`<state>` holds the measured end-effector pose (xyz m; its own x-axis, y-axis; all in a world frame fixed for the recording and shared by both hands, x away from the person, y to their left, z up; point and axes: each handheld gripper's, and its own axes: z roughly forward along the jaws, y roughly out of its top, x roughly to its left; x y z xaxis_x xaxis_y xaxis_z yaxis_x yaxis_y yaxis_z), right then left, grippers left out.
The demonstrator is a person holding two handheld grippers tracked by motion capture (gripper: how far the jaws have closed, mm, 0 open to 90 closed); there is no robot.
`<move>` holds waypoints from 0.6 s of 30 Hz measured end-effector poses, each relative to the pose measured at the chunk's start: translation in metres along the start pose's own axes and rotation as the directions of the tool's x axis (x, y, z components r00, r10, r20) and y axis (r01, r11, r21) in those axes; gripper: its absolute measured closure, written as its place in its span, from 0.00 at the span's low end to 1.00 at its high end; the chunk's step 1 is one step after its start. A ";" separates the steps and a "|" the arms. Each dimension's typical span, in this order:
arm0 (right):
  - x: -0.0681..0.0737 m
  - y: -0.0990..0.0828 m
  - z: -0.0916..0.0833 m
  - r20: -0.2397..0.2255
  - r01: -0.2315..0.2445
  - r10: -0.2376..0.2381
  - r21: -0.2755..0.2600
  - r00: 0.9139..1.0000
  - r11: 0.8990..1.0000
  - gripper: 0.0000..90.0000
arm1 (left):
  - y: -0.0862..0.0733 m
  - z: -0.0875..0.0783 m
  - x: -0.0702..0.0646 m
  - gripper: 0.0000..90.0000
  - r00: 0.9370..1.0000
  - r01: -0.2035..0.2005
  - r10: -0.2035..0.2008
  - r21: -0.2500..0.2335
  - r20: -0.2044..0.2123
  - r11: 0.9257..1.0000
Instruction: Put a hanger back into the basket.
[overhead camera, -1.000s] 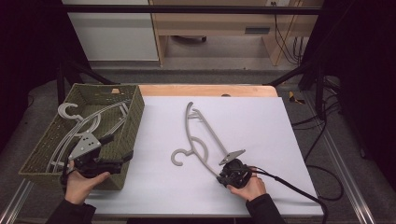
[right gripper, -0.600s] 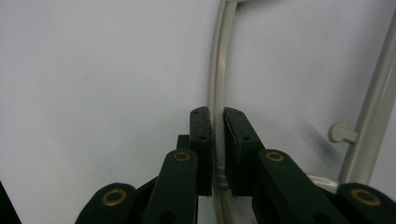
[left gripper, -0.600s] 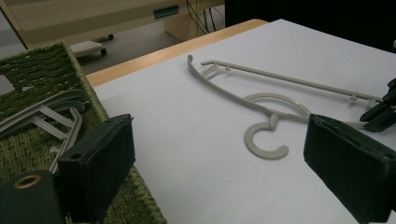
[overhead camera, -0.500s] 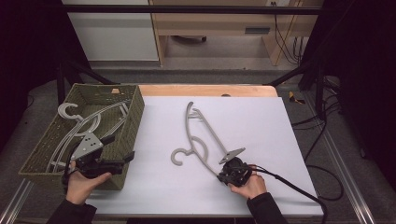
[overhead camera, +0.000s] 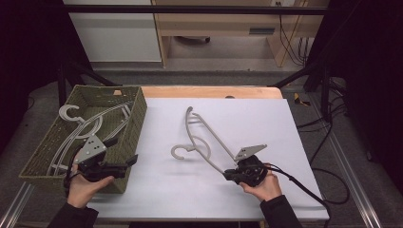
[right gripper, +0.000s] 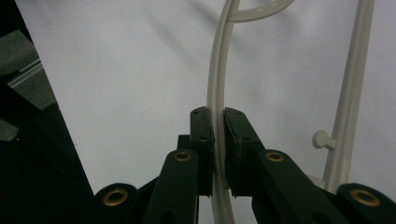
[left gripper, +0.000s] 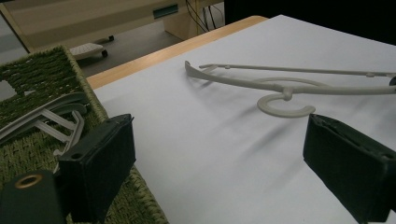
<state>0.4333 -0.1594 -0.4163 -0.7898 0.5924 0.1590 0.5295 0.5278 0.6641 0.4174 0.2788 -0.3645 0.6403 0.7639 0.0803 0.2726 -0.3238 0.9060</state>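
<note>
A pale grey plastic hanger [overhead camera: 199,137] lies on the white table top [overhead camera: 266,123], with its hook toward the basket. My right gripper [overhead camera: 229,175] is at the hanger's near end. In the right gripper view the gripper [right gripper: 218,116] is shut, its pads pinching one thin arm of the hanger [right gripper: 215,84]. My left gripper [overhead camera: 122,151] hovers at the near right corner of the woven green basket [overhead camera: 138,114]. Its jaws are wide apart in the left gripper view [left gripper: 219,135], holding nothing, with the hanger [left gripper: 280,86] farther off.
Several more grey hangers [overhead camera: 81,126] lie inside the basket [left gripper: 42,74]. A black cable [overhead camera: 304,187] trails from the right gripper off the table's near right. A wooden strip [overhead camera: 209,91] borders the table's far edge.
The right hand has risen a little, lifting the near end of the hanger with it. The left hand and its gripper have stayed put.
</note>
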 end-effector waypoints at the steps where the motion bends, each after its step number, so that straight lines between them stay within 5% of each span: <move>1: 0.000 0.001 -0.003 -0.003 -0.001 0.001 -0.006 1.000 1.000 0.92 | 0.000 0.000 0.000 0.10 1.000 -0.005 0.005 0.001 0.000 1.000; 10: 0.002 0.009 -0.031 -0.058 0.033 -0.039 -0.095 0.998 0.995 0.92 | 0.005 0.002 -0.005 0.10 0.999 -0.034 0.034 0.006 0.008 0.999; 18: 0.008 0.016 -0.048 -0.151 0.052 -0.074 -0.144 0.986 0.988 0.92 | 0.012 0.013 -0.012 0.10 0.989 -0.141 0.139 0.052 0.050 0.989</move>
<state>0.4207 -0.1756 -0.3698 -0.8647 0.4525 0.2179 0.4373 0.4649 0.7698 0.4224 0.2587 -0.3594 0.7073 0.6825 0.1844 0.2161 -0.4571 0.8628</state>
